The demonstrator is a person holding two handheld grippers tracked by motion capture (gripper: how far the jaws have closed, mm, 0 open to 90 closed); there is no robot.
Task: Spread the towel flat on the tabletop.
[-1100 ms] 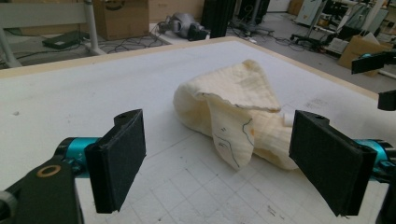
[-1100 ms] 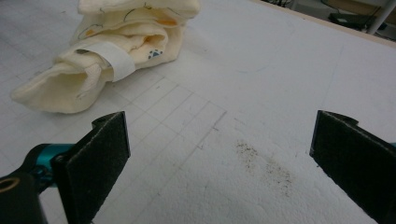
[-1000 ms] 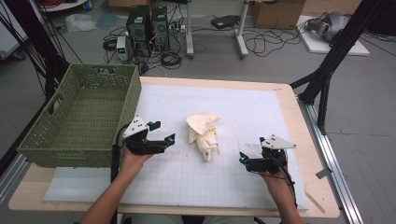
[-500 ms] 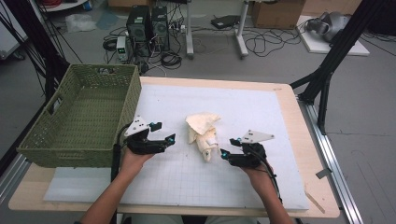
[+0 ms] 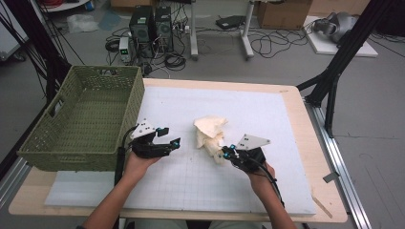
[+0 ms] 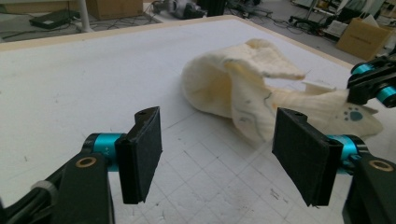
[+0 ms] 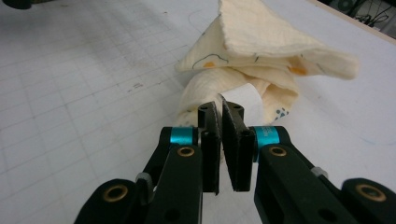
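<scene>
Grasping stage: our right hand-held gripper (image 7: 220,114) has just closed onto the crumpled cream printed cloth (image 5: 210,132) ahead of it on the counter (image 5: 286,102). Left hand-held gripper (image 6: 217,154), half narrowed and empty, must advance rightward to the cloth.

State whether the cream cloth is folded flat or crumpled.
Crumpled: the cream cloth sits bunched in loose folds on the white mat, one flap raised.

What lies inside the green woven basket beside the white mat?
The green basket shows just its bare woven floor and inner walls in the high view. The strip of floor behind its near wall is hidden, so a small flat item there cannot be ruled out.
</scene>
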